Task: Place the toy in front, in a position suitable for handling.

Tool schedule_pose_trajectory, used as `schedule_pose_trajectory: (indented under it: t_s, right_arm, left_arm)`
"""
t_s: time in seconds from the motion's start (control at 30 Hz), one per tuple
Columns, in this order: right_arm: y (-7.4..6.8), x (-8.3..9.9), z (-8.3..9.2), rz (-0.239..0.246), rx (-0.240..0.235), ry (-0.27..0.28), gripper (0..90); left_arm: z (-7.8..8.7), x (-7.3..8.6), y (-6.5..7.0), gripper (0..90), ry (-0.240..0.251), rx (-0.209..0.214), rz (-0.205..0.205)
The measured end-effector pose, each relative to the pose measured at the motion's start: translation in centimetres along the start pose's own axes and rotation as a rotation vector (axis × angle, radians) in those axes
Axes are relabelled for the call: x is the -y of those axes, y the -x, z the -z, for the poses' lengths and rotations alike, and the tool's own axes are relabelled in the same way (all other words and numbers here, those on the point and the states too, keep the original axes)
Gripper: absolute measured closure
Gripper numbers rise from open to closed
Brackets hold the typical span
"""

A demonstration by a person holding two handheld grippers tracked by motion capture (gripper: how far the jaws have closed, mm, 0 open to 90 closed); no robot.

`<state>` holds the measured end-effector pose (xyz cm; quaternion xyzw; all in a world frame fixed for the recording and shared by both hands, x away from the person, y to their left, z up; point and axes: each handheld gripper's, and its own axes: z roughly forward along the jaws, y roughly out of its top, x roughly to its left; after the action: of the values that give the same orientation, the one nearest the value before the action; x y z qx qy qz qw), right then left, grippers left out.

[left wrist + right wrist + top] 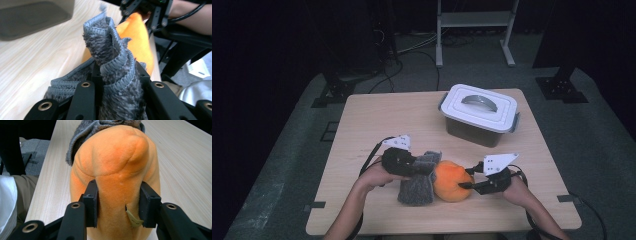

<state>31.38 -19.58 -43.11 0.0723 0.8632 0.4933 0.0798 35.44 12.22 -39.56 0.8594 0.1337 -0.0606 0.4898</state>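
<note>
A grey fuzzy cloth (417,181) lies bunched on the wooden table (377,120), pressed against the left side of an orange plush toy (452,181). My left gripper (424,169) is shut on a raised fold of the cloth (113,62), which stands up between its jaws. From the right, my right gripper (462,179) is shut on the plush toy (117,170), its pads (91,200) pressing into both sides of the soft body. A small tan tag (133,218) sticks out of the toy near the right pad.
A white lidded storage box (479,114) with a grey handle stands on the far right part of the table. A white metal stand (474,27) and cables sit on the floor beyond. The person's knees (10,200) are close to the table's near edge.
</note>
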Motion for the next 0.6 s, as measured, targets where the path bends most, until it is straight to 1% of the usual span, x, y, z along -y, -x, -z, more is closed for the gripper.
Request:
schedule_pose_trajectory:
  t_s: [0.07, 0.13, 0.2, 0.23, 0.3, 0.37, 0.43, 0.5, 0.57, 0.6]
  right_arm:
    - [0.1, -0.2, 0.0, -0.022, 0.006, -0.004, 54.0]
    - [0.2, -0.2, 0.1, -0.053, 0.017, -0.008, 49.8]
    - [0.3, -0.4, 0.5, -0.097, 0.015, -0.010, 42.0]
    - [0.3, -0.5, 0.6, -0.111, 0.018, -0.016, 37.6]
    - [-0.1, -1.0, 0.9, -0.109, 0.031, -0.035, 31.8]
    - [-0.4, -1.3, 1.1, -0.110, 0.036, -0.037, 28.7]
    - [-0.6, -1.5, 1.3, -0.123, 0.036, -0.018, 28.1]
    - [-0.6, -1.8, 1.2, -0.144, 0.032, -0.005, 27.2]
    - [-0.5, -2.0, 0.8, -0.154, 0.032, -0.020, 27.2]
    - [-0.4, -2.1, 0.7, -0.154, 0.031, -0.029, 27.5]
  left_arm:
    - [-0.5, -0.2, 0.2, 69.3, 0.008, 0.016, -0.002]
    - [-0.6, -0.4, 0.3, 69.3, 0.007, 0.014, -0.008]
    - [-0.7, -0.6, 0.4, 69.2, -0.003, 0.002, -0.014]
    - [-0.7, -0.7, 0.4, 69.2, -0.004, -0.003, -0.012]
    - [-0.7, -0.8, 0.5, 69.1, -0.011, -0.004, -0.022]
    - [-0.7, -0.9, 0.7, 69.1, -0.014, -0.002, -0.027]
    - [-0.9, -1.1, 0.9, 69.1, -0.009, 0.002, -0.029]
    - [-1.1, -1.3, 1.1, 69.2, -0.013, 0.010, -0.040]
    - [-1.3, -1.6, 1.4, 69.2, -0.015, 0.017, -0.051]
    - [-1.3, -1.6, 1.6, 69.2, -0.016, 0.029, -0.059]
